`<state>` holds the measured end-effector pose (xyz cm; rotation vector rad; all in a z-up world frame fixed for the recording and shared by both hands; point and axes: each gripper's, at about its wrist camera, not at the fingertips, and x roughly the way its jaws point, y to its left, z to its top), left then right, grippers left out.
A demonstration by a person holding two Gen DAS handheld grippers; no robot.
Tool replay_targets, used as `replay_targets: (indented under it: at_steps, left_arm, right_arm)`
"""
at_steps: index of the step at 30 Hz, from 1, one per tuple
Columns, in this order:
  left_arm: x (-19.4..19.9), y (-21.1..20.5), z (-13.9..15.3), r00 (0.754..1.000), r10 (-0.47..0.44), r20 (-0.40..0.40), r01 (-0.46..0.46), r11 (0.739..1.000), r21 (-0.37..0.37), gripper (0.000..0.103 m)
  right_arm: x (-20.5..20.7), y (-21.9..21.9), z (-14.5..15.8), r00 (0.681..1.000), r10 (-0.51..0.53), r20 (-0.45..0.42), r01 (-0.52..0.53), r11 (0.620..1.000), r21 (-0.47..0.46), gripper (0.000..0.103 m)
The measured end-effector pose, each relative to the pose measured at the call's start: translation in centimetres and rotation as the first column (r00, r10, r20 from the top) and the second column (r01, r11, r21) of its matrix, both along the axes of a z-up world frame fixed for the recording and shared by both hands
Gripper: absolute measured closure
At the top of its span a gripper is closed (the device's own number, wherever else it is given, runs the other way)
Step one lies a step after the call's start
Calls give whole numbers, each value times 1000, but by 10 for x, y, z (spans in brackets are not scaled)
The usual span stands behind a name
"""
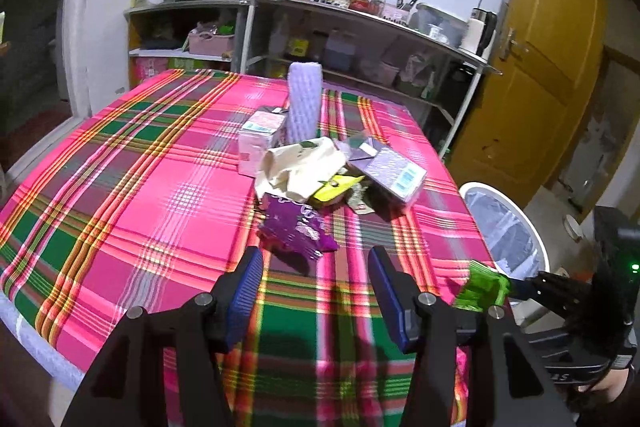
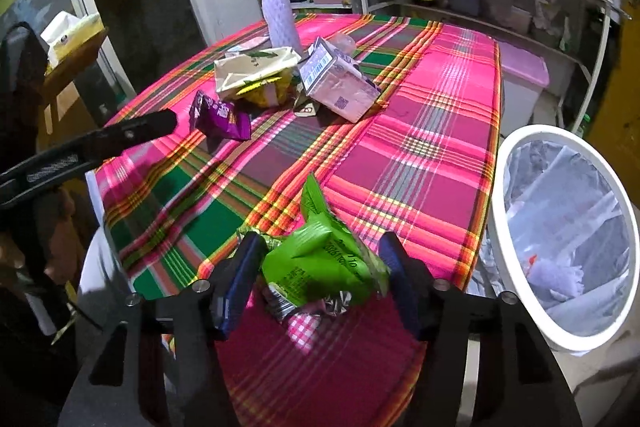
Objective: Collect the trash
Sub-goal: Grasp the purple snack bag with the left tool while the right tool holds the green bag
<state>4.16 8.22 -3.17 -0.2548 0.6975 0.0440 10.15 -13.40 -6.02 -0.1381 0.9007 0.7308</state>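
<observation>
A pile of trash lies mid-table: a purple snack wrapper (image 1: 298, 229) (image 2: 220, 117), a cream wrapper (image 1: 306, 163) (image 2: 252, 69), a yellow wrapper (image 1: 336, 187), a pink carton (image 1: 260, 141), a lilac carton (image 1: 394, 173) (image 2: 340, 89) and a white foam net sleeve (image 1: 305, 103) (image 2: 280, 21) standing upright. My left gripper (image 1: 316, 301) is open and empty, just short of the purple wrapper. My right gripper (image 2: 320, 285) is shut on a green snack wrapper (image 2: 324, 255) (image 1: 482, 287) above the table's near edge, left of the white bin (image 2: 560, 231) (image 1: 508, 227).
The table wears a pink plaid cloth (image 1: 140, 187) (image 2: 420, 147). The bin has a clear liner with some trash inside. Metal shelves (image 1: 360, 39) with bottles and boxes stand behind the table. A yellow door (image 1: 540, 67) is at the right. A pink-lidded container (image 2: 520, 83) stands beyond the bin.
</observation>
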Motion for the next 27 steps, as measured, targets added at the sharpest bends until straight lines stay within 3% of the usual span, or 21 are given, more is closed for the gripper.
replay_targets:
  at_steps: [8,10,12,23,27]
  left_arm:
    - [25,10,-14,999,16,-39,-16,1000,-7,48]
    - [31,11,-18,999,19,-46,-19,1000,-11,48]
    - [35,12,-20,999,22,-49,-23,1000,-14,48]
    - [57,14,-30,996,48,-69,-51,997,-49,48]
    - [56,13,-31,997,35,-67,-38,998,-48,61]
  right_arm:
    - [3,-1,2,1000,-16,-6,16,1000,27,57]
    - [5,-2,4,1000,-16,-11,17,999,39,67]
    - [7,-3,5,1000,-21,-14,22,998,51,70]
    - [9,0,7,1000,-8,-12,9,997,70,73]
    - [9,-2,8,1000,-12,-10,13,997,79,74]
